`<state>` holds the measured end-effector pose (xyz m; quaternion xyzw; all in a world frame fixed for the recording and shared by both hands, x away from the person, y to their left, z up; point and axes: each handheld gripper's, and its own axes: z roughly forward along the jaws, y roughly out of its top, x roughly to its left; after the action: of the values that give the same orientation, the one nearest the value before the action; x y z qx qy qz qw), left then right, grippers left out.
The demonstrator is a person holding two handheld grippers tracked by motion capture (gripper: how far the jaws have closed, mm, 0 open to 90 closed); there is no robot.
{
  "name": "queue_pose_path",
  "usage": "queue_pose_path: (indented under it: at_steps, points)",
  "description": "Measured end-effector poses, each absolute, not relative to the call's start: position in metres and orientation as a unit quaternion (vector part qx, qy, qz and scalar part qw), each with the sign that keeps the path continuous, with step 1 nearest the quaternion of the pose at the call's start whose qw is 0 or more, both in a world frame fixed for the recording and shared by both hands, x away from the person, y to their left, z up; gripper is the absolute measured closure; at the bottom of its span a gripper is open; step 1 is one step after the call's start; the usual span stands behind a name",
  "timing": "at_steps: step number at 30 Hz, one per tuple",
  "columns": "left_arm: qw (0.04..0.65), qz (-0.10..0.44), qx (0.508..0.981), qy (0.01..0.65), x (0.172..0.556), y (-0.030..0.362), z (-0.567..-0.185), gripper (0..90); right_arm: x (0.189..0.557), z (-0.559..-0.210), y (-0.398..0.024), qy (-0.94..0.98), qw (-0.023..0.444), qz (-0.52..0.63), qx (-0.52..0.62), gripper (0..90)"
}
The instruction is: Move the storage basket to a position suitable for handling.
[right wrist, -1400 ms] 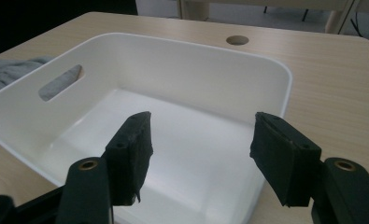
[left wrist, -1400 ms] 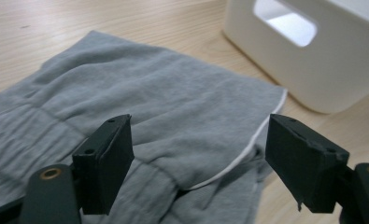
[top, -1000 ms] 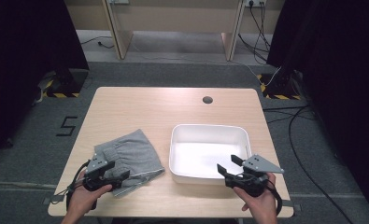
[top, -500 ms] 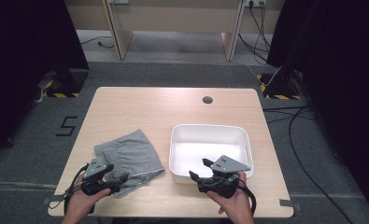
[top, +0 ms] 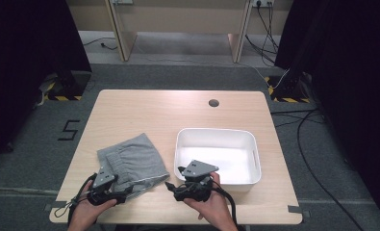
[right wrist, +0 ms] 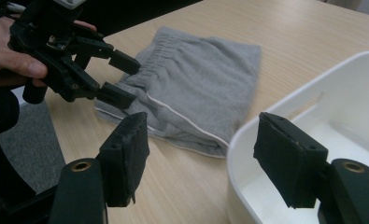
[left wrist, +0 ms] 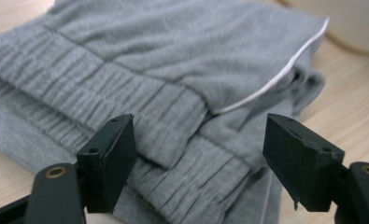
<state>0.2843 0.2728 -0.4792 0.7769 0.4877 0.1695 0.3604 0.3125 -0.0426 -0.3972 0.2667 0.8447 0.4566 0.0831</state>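
Folded grey shorts [top: 132,161] [left wrist: 173,46] [right wrist: 205,88] with a white trim line lie on the front left of the wooden table [top: 144,110]. My left gripper [top: 126,192] [left wrist: 201,158] is at their near corner. It is open, its jaws standing either side of the ribbed waistband with gaps at both pads. The right gripper view shows the same jaws apart at that corner [right wrist: 119,77]. My right gripper [top: 171,188] [right wrist: 205,163] is open and holds nothing, low over bare wood between the shorts and a white tub [top: 215,131] [right wrist: 313,88].
The white tub is empty and sits at the front right of the table, close to the right hand. A round cable hole [top: 213,103] is in the far part of the tabletop. Cables run across the floor at the right.
The right gripper has moved left along the table's front edge, from the tub's right front corner to its left front corner near the shorts. The left gripper has stayed at the waistband.
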Motion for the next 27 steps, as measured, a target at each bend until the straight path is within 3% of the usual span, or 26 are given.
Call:
queue_pose_path:
  at_steps: [16, 27]
  points:
    - [0.326, 0.201, 0.806, 0.452, 0.267, 0.272, -0.486, 37.1, 0.317, -0.417, 0.004, 0.858, 0.066, 0.445, 0.248, 34.8]
    - [0.322, 0.195, 0.813, 0.444, 0.252, 0.284, -0.484, 38.0, 0.310, -0.412, -0.019, 0.852, 0.083, 0.448, 0.258, 36.0]
